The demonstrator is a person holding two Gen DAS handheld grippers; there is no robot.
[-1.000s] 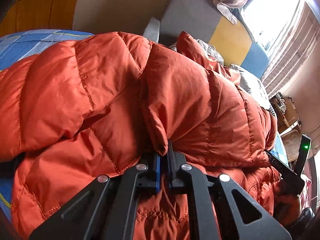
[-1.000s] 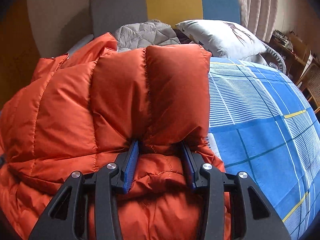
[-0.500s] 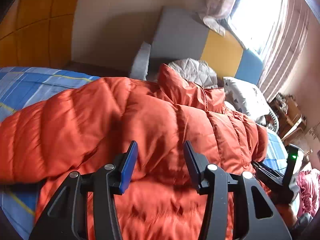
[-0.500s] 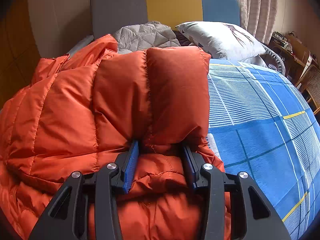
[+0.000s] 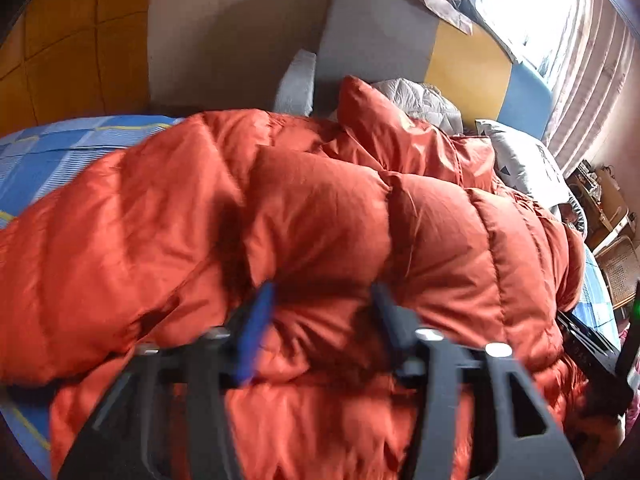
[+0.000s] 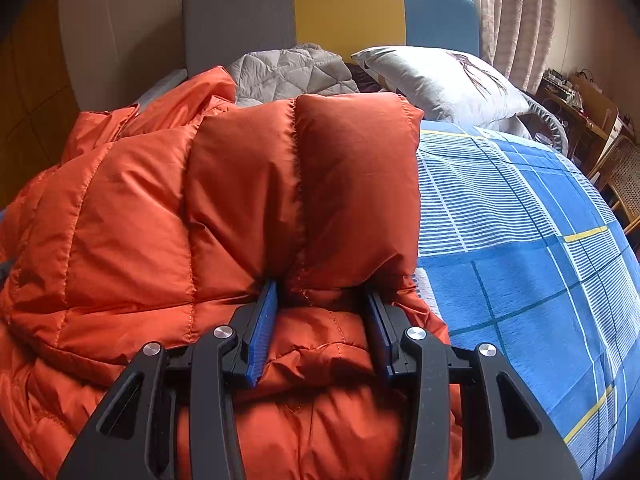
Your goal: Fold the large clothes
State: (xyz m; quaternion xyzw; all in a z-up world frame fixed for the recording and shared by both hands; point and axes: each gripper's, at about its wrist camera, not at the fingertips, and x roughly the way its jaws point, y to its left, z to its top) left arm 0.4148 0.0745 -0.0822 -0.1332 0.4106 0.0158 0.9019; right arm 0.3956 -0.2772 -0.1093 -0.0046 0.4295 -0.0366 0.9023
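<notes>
A puffy orange down jacket [image 5: 320,208] lies folded over itself on the bed and fills both views. My left gripper [image 5: 322,292] hovers over its near edge. Its jaws are opening, and the padding bulges between the blue pads without being pinched. In the right wrist view the jacket [image 6: 240,184] has its top layer folded toward me. My right gripper [image 6: 320,288] is shut on a thick fold at that layer's right end. The body of the right gripper [image 5: 592,352], with a green light, shows at the right edge of the left wrist view.
A blue plaid bedsheet [image 6: 520,240] stretches out to the right of the jacket. A grey quilted garment [image 6: 288,72] and a grey pillow [image 6: 440,80] lie by the grey, yellow and blue headboard [image 6: 340,12]. A desk and a cane chair [image 6: 624,172] stand beyond the bed's right side.
My left gripper let go of the jacket fold it pinched, its jaws spread wide, and it lifted and pulled back a little. The right gripper kept its grip and stayed still.
</notes>
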